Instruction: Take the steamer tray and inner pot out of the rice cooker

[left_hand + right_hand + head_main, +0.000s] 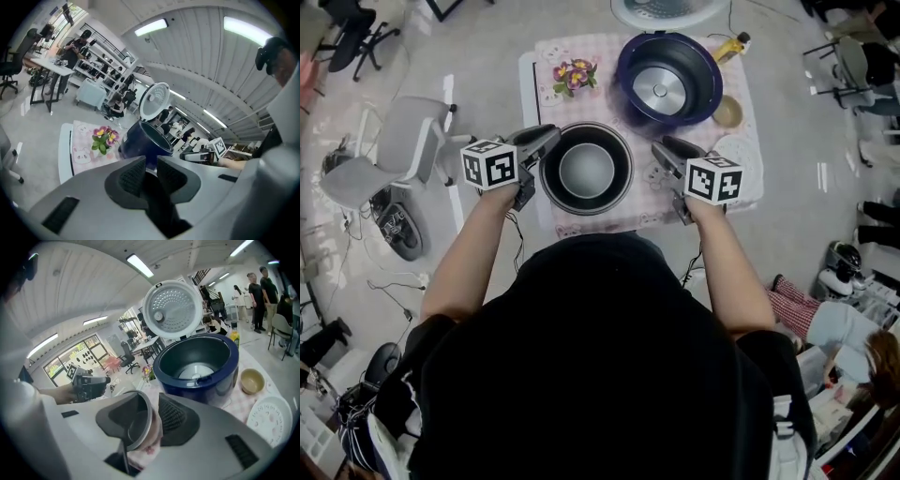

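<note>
The dark inner pot (586, 171) with its grey inside hangs over the table's near edge, between my two grippers. My left gripper (546, 142) is shut on the pot's left rim; its pads (133, 176) squeeze the dark wall (157, 206). My right gripper (661, 150) is shut on the right rim, whose thin metal edge (143, 427) stands between the jaws. Behind the pot, the blue rice cooker (703, 70) (197, 362) stands with its lid (172, 310) raised and its cavity bare. The white perforated steamer tray (269, 420) lies on the cloth at the right.
The small table (530, 94) has a pink cloth. On it stand a flower pot (574, 75), a little tan bowl (727, 111) and a yellow bottle (731, 45). A grey office chair (394, 150) stands left of the table. People stand farther off in the room (262, 287).
</note>
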